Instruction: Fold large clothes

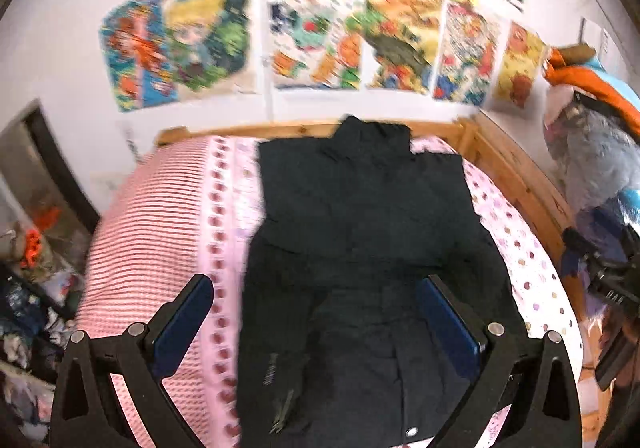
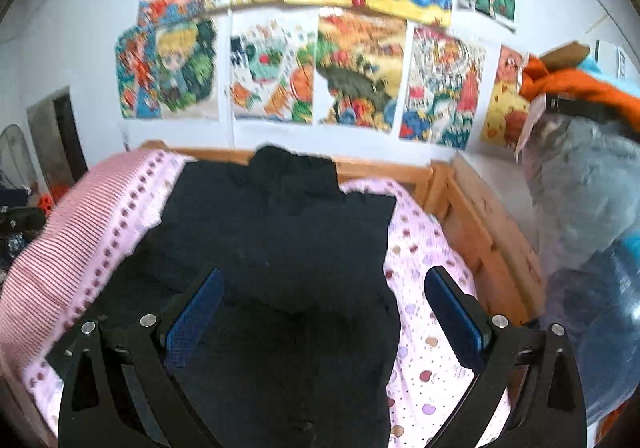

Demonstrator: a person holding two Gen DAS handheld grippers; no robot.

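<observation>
A large black jacket [image 1: 360,240] lies flat on a bed with a pink patterned sheet [image 1: 224,248], its collar toward the far wooden rail. The sleeves look folded in, giving a long narrow shape. My left gripper [image 1: 316,288] hovers open above the jacket's lower left part, nothing between its blue pads [image 1: 184,324]. In the right wrist view the same jacket [image 2: 276,256] fills the middle, and my right gripper [image 2: 326,280] is open above its lower right edge, also holding nothing.
A red-striped pillow [image 1: 140,232] lies on the bed's left side. The wooden bed frame [image 2: 472,224] runs along the far and right sides. A pile of grey, orange and blue bedding [image 2: 588,184] stands at the right. Colourful posters [image 2: 352,64] cover the wall.
</observation>
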